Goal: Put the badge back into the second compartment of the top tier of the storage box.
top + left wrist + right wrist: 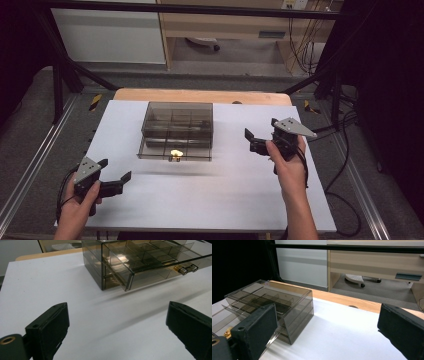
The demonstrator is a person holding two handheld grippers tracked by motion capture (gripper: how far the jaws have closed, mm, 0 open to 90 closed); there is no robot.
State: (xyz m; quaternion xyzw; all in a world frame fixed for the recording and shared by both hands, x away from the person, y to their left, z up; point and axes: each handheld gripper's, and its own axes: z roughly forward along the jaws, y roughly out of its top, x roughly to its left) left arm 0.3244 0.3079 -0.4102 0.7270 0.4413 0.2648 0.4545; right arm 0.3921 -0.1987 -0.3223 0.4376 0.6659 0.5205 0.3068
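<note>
**Both grippers open and empty beside the drawer box**

Table (200, 200): white top, with a bare wooden strip along the far edge. Its near edge is cut off at the bottom of the high view.

Drawer box (177, 131): smoky see-through plastic, standing at the middle of the table toward the far side. One drawer (160, 263) is pulled partway out toward the person, with dividers visible inside. Whether anything lies in the compartments is hard to make out through the tinted walls. How many drawers there are in all: cannot tell.

Left gripper (119, 171): held low at the near left of the table, well apart from the box, jaws spread wide with nothing between them. In the left gripper view both jaws are cut off by the bottom edge.

Right gripper (261, 142): to the right of the box, near it but not touching, jaws likewise spread and empty. The hand covers much of its body.

Knob (175, 153): small, brass-coloured, on the drawer front. It glares in the high view, so its shape is lost there; it reads more clearly in the left gripper view (183, 270).
</note>
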